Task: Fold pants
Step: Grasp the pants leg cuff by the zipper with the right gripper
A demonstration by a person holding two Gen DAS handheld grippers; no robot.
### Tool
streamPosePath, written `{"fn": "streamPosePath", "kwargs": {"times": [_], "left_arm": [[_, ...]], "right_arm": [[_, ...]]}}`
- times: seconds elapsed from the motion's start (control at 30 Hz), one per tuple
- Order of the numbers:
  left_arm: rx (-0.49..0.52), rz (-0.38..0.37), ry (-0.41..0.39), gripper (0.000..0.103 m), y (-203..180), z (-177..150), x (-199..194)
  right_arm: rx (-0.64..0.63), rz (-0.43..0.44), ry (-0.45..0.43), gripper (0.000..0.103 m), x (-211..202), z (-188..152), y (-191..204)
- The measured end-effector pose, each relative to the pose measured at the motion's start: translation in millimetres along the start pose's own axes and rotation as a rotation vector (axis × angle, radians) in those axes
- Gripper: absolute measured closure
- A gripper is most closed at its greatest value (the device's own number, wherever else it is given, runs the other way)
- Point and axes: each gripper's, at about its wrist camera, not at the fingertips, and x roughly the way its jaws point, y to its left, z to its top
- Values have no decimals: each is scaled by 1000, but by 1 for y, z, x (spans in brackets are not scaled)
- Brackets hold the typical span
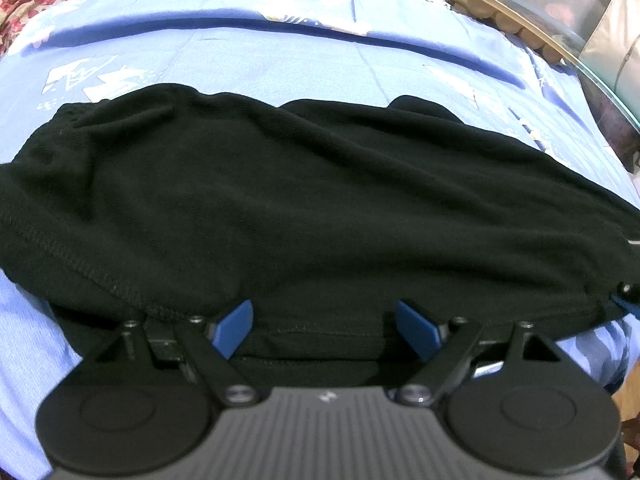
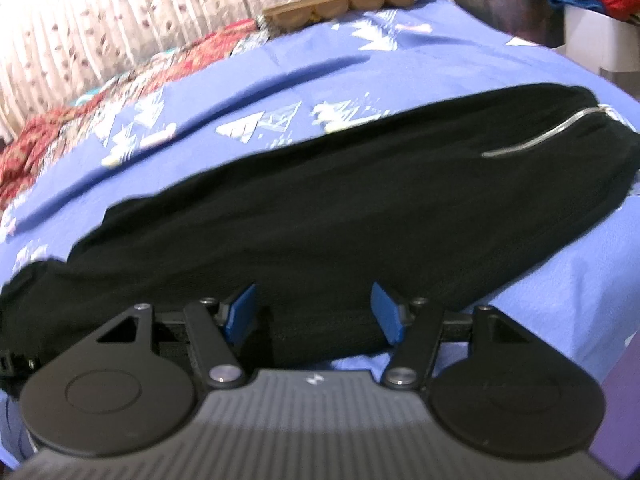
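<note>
The black pants (image 1: 304, 208) lie across a blue bedsheet (image 1: 256, 60) printed with white geometric shapes, stretched out as one long dark band with the layers stacked on each other. The fabric is a fine knit, matte, with soft rumples running along its length. In the left wrist view a stitched hem runs diagonally along the lower left edge of the cloth, and further layers of the same black fabric show beneath it near the gripper. In the right wrist view the pants (image 2: 320, 208) run from lower left to upper right, where a silver zipper (image 2: 548, 132) curves across the wider end; the narrower end bunches at the lower left. The left gripper (image 1: 324, 328) hangs over the near edge of the pants with its blue pads (image 1: 234, 326) spread wide, black cloth showing between them but not pinched. The right gripper (image 2: 316, 316) also stands with its blue pads (image 2: 242, 312) apart, over the near edge of the fabric, clamping nothing. Beyond the sheet lies a red patterned quilt (image 2: 120, 92), and a wooden bed frame edge (image 2: 344, 2) shows at the far side.
</note>
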Motion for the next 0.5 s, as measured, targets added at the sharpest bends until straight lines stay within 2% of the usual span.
{"fn": "streamPosePath", "kwargs": {"times": [0.13, 0.27, 0.4, 0.5], "left_arm": [[18, -12, -38, 22, -4, 5, -19], [28, -65, -98, 22, -13, 16, -38], [27, -127, -84, 23, -28, 32, -32], [66, -138, -62, 24, -48, 42, -21]], "right_arm": [[54, -21, -71, 38, -12, 13, -18], [101, -80, -140, 38, -23, 30, -45], [238, -130, -193, 37, -31, 47, -97], [357, -113, -202, 37, -33, 56, -142]]}}
